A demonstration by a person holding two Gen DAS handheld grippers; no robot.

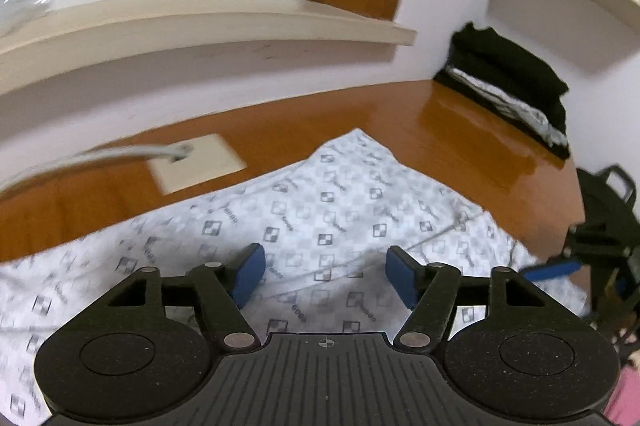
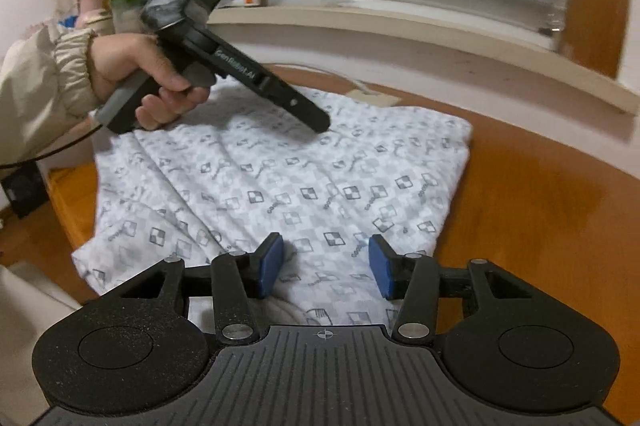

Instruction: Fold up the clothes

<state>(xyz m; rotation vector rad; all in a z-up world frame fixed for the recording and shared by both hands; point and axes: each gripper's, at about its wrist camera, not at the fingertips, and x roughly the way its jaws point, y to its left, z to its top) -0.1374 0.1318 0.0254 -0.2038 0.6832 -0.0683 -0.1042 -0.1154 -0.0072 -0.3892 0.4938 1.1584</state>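
Left wrist view: the left gripper (image 1: pixel 326 276) hangs over the patterned white garment (image 1: pixel 304 209) spread on the wooden bench (image 1: pixel 460 121), its blue pads apart with nothing between them. A blurred stack of dark clothes (image 1: pixel 508 77) sits in the far corner.

Right wrist view: the right gripper (image 2: pixel 326 266) has its pads apart above the garment's near edge. A hand (image 2: pixel 148 73) holds the left gripper's handle; its fingertips are hidden behind its own body.
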